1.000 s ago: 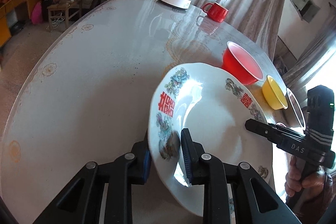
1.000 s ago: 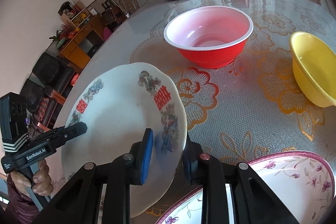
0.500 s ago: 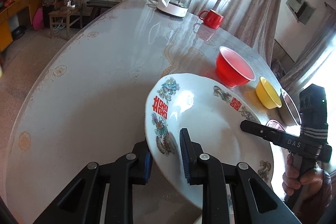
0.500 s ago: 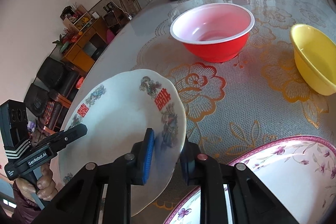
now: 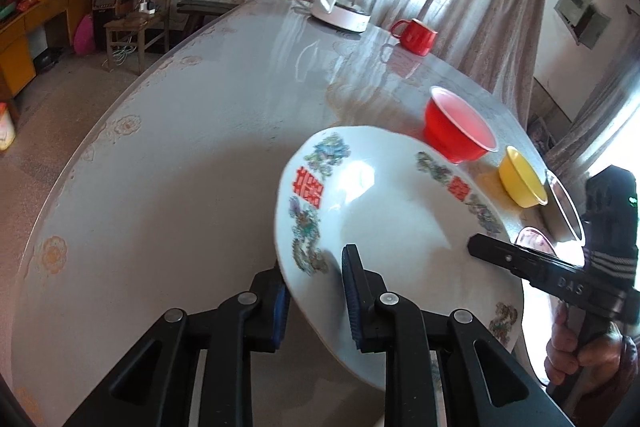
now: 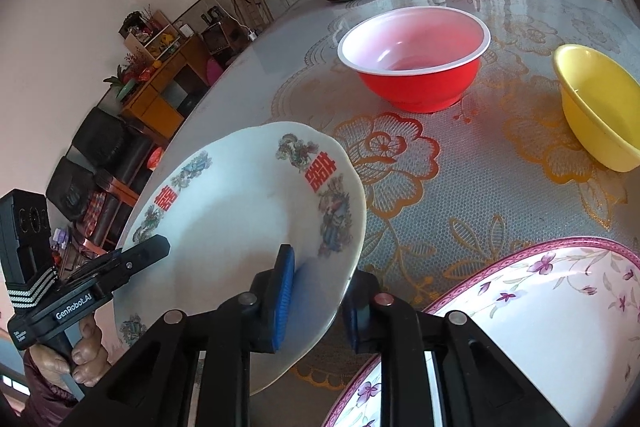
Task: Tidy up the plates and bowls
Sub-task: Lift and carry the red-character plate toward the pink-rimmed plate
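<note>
A white plate (image 5: pixel 400 227) with red characters and coloured rim motifs is held tilted above the round table. My left gripper (image 5: pixel 314 279) is shut on its left rim, one blue pad over and one under. My right gripper (image 6: pixel 318 279) is shut on the opposite rim of the plate (image 6: pixel 240 211). A red bowl (image 6: pixel 416 67) and a yellow bowl (image 6: pixel 596 107) stand on the table beyond it. A pink-rimmed floral plate (image 6: pixel 540 327) lies just right of my right gripper.
A white kettle (image 5: pixel 344 3) and a red mug (image 5: pixel 416 35) stand at the table's far edge by the curtains. The lace-patterned tabletop (image 5: pixel 180 167) stretches to the left. A person's hand (image 5: pixel 576 351) holds the right gripper's handle.
The left gripper has drawn back a little with the plate, so the bowls look smaller and farther in its view. The right gripper has kept still. Both grips on the plate hold.
</note>
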A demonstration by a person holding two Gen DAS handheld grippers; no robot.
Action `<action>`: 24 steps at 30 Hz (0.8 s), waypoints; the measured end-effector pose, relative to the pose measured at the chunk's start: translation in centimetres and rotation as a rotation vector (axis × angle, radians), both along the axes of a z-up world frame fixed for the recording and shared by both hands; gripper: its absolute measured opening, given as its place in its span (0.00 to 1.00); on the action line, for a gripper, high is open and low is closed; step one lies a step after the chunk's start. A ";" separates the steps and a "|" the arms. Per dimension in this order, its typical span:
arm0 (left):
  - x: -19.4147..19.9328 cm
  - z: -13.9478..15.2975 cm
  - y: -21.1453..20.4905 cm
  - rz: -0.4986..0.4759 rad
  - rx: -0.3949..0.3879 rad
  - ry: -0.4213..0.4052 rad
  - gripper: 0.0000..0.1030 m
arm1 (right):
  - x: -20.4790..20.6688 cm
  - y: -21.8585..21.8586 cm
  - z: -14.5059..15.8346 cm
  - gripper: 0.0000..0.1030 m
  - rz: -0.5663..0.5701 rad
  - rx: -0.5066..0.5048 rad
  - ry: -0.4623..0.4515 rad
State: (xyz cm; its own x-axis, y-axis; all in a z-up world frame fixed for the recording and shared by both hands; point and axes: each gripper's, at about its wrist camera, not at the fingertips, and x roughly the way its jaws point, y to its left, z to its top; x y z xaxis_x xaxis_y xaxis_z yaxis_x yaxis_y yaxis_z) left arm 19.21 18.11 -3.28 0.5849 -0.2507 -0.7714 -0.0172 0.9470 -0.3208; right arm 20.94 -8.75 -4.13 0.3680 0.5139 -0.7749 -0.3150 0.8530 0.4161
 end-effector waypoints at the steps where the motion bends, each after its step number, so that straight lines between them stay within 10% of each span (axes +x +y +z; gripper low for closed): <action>1: 0.2 -0.2 0.3 0.008 -0.010 0.005 0.24 | -0.1 0.1 0.0 0.21 0.002 -0.013 -0.009; 24: -1.2 1.6 -0.9 -0.024 -0.037 -0.075 0.23 | -1.3 -0.7 1.6 0.21 -0.017 0.014 -0.062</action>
State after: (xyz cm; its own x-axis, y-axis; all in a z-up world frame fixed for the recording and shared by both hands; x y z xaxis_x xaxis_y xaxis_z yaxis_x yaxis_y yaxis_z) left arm 17.99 17.20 -1.65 0.6342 -0.2927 -0.7156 0.0308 0.9344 -0.3549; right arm 19.62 -9.48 -2.58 0.4234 0.5177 -0.7434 -0.3260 0.8527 0.4082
